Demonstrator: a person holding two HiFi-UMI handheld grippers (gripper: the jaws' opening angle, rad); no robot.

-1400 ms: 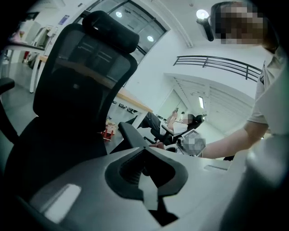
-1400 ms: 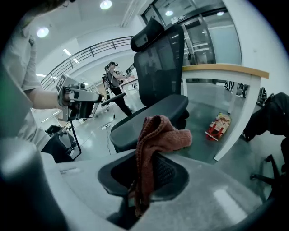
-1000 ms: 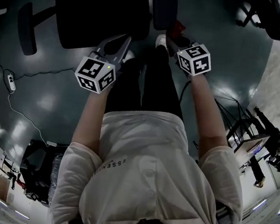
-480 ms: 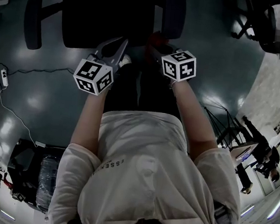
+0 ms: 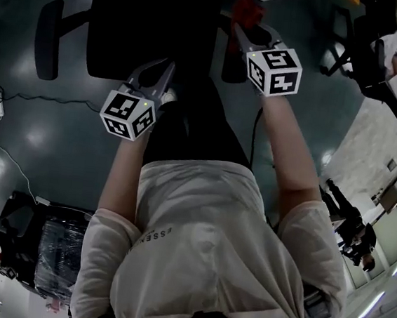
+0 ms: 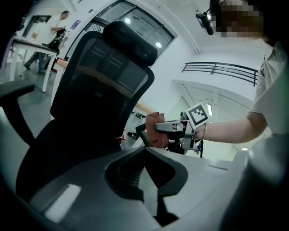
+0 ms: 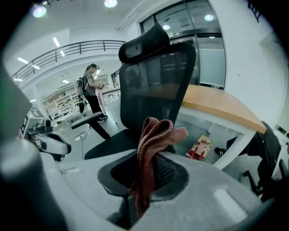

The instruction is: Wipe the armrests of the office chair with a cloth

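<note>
— Shiny dark floor (image 5: 52,139), and the office chair (image 5: 149,22) right in front of the person. Has the wiping begun?
— Not that I can say. The right tool (image 5: 244,27) is clamped on the red cloth (image 7: 156,135), held out by the right-hand armrest (image 5: 230,58). Whether it touches, I can't make out.
— And the left tool (image 6: 145,152)?
— Jaws together, nothing in them, low by the seat.
— So next?
— I'd judge the cloth needs lowering flat onto that armrest and dragging along it. Then over to the other armrest (image 5: 49,37).
</note>
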